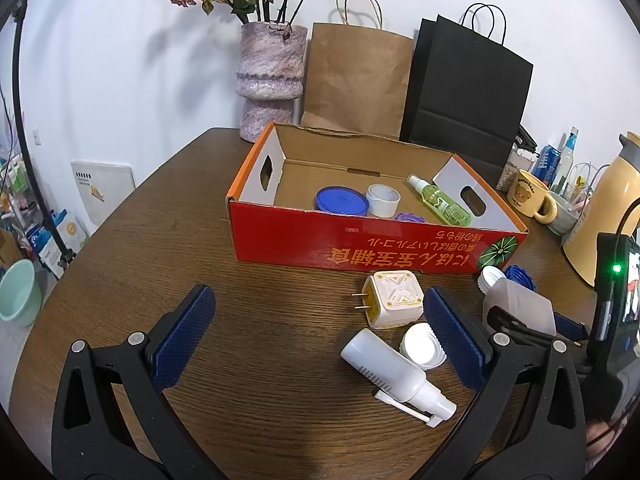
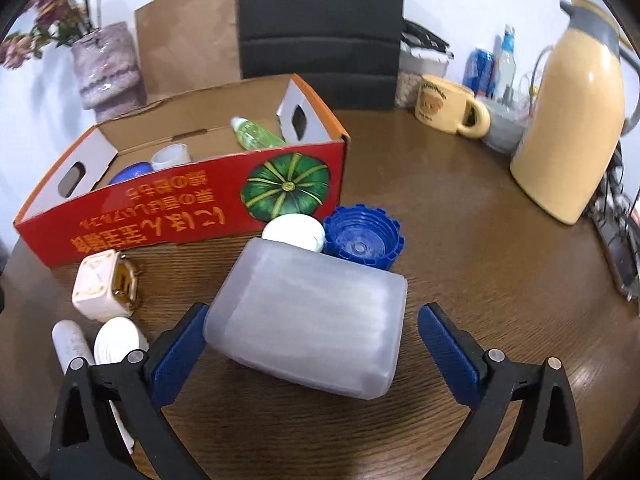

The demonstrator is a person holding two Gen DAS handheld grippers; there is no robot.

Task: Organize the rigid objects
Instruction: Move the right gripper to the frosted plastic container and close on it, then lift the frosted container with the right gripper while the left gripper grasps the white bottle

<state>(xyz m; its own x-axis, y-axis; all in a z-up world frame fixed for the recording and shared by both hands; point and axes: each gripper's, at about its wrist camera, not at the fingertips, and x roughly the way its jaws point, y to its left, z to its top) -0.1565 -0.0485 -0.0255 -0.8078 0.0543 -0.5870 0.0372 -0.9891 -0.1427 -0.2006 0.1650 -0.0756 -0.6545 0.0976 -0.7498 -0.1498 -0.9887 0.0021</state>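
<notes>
your right gripper (image 2: pixel 312 348) stands wide apart around the jug (image 2: pixel 308 320), untouched; its long axis runs away between the fingers. left gripper (image 1: pixel 320 332) apart, empty.

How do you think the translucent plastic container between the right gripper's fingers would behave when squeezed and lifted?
The translucent container looks empty, so probably light. Its thin, smooth walls may flex or slip under the pads. Lying on a broad flat side, it seems unlikely to roll.

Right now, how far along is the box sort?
Done: green spray bottle, blue lid and white ring lie in the red box. In hand: nothing; right hand-held gripper stands open around the translucent jug. Left: jug, plug adapter, white spray bottle, loose caps.
</notes>
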